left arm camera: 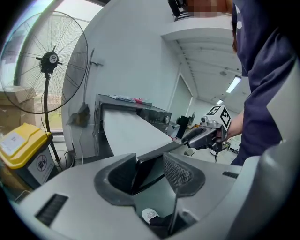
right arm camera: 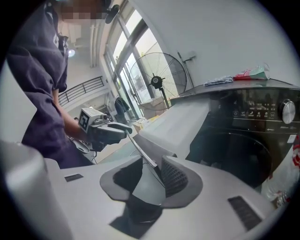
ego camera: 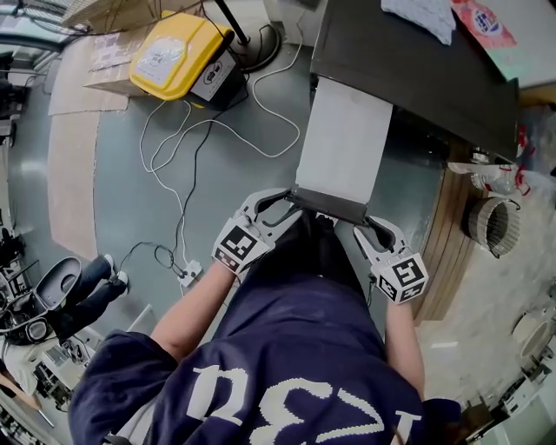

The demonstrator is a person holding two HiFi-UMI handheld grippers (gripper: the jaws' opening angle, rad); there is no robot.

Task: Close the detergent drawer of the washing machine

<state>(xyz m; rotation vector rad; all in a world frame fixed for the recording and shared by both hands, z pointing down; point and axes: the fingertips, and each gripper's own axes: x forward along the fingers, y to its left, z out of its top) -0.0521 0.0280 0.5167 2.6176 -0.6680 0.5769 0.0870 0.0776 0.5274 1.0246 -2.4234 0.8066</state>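
Note:
The washing machine [ego camera: 408,61] is dark, and its long pale detergent drawer [ego camera: 343,143] stands pulled far out toward me. Along the drawer's near end runs a dark front panel [ego camera: 330,207]. My left gripper [ego camera: 282,202] is at the panel's left end; in the left gripper view [left arm camera: 150,164] the panel's corner [left arm camera: 145,171] lies between open jaws, with a gap at the meshed pad [left arm camera: 178,172]. My right gripper [ego camera: 369,228] is at the panel's right end. In the right gripper view [right arm camera: 147,168] the jaws are closed on the panel's edge [right arm camera: 143,154].
A yellow-lidded box [ego camera: 178,52] and loose white cables [ego camera: 182,165] with a power strip [ego camera: 189,274] lie on the floor to the left. A standing fan [left arm camera: 49,61] is behind the box. A wire basket [ego camera: 491,224] sits right of the machine, and cloths [ego camera: 421,16] lie on top of it.

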